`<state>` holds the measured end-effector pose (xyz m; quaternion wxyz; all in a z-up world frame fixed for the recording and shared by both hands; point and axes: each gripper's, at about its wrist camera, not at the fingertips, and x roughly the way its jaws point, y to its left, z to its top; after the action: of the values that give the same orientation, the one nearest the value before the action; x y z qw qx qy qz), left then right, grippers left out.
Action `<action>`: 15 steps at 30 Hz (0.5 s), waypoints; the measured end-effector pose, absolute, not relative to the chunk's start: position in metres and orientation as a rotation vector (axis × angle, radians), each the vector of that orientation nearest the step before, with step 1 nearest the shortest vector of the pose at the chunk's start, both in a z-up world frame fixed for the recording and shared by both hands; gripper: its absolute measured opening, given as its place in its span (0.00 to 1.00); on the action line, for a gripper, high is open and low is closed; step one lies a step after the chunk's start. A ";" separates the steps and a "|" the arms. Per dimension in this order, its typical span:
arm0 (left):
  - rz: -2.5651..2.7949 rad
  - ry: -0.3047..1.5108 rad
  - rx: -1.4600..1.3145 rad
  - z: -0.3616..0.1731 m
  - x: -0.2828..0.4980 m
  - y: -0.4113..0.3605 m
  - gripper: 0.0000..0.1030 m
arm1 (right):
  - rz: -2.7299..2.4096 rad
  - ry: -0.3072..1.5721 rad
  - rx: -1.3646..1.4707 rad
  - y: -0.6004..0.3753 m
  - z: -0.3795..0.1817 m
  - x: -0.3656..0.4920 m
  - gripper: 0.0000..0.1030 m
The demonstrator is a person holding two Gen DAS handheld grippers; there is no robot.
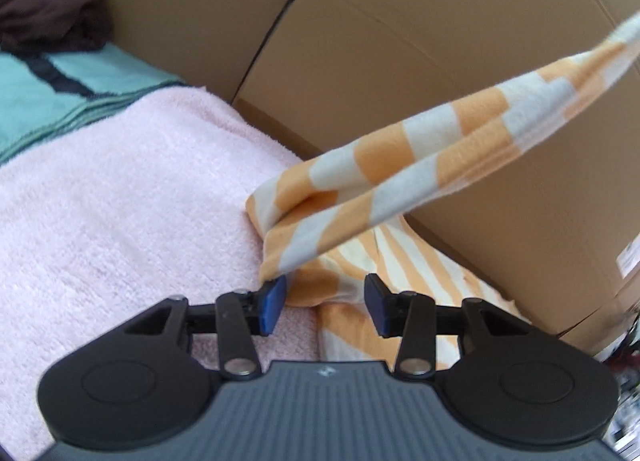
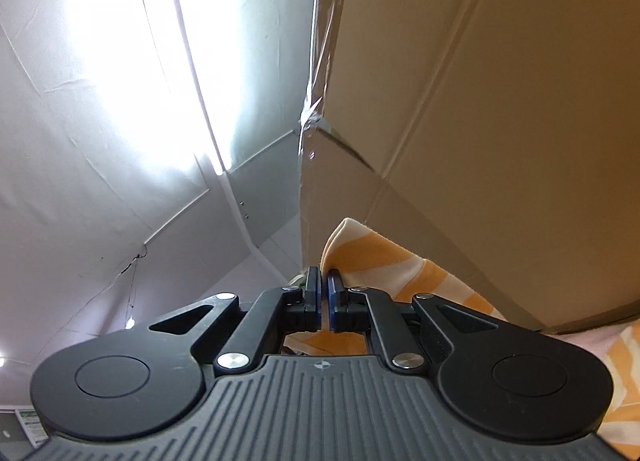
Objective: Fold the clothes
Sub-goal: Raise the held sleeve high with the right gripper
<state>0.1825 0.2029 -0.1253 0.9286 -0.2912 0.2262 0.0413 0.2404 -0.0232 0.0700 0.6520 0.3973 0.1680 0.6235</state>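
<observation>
My left gripper [image 1: 325, 303]: matte black, two round side housings, ribbed grey centre plate with a small crosshair mark, silver rivets on the black linkage bars, blue pads on the fingers [image 1: 273, 303]. My right gripper [image 2: 324, 297]: same build, same ribbed plate, rivets, blue pad edges.

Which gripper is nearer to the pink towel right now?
Left. The left gripper hangs open just above the pink towel, at the striped shirt's edge. The right gripper is shut on the shirt, raised and pointing upward past the cardboard box.
</observation>
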 end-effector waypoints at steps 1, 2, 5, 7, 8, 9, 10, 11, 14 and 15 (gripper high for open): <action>0.086 0.459 -0.567 -0.123 0.181 0.198 0.49 | 1.397 0.377 0.923 -0.031 0.068 0.245 0.03; 0.088 0.454 -0.537 -0.122 0.180 0.194 0.55 | 1.379 0.372 0.943 -0.039 0.067 0.249 0.03; 0.067 0.434 -0.463 -0.119 0.177 0.183 0.65 | 1.331 0.351 1.002 -0.062 0.063 0.261 0.03; 0.051 0.430 -0.415 -0.116 0.177 0.176 0.65 | 1.302 0.320 1.023 -0.077 0.066 0.267 0.03; 0.042 0.432 -0.392 -0.115 0.177 0.172 0.65 | 1.288 0.308 1.026 -0.083 0.067 0.269 0.03; 0.033 0.435 -0.368 -0.114 0.178 0.168 0.65 | 1.274 0.295 1.029 -0.089 0.069 0.272 0.03; 0.024 0.437 -0.345 -0.113 0.178 0.164 0.65 | 1.263 0.284 1.028 -0.094 0.070 0.273 0.03; 0.015 0.439 -0.321 -0.112 0.179 0.161 0.65 | 1.252 0.275 1.027 -0.099 0.071 0.275 0.03; 0.020 0.487 -0.289 -0.113 0.187 0.156 0.65 | 1.228 0.262 1.021 -0.111 0.071 0.279 0.03; 0.023 0.507 -0.293 -0.115 0.190 0.157 0.65 | 1.219 0.260 1.020 -0.114 0.071 0.280 0.03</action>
<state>0.1896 0.1569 -0.1149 0.9574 -0.1443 0.2499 0.0113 0.2801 -0.1145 0.0709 0.6929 0.4566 0.1163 0.5459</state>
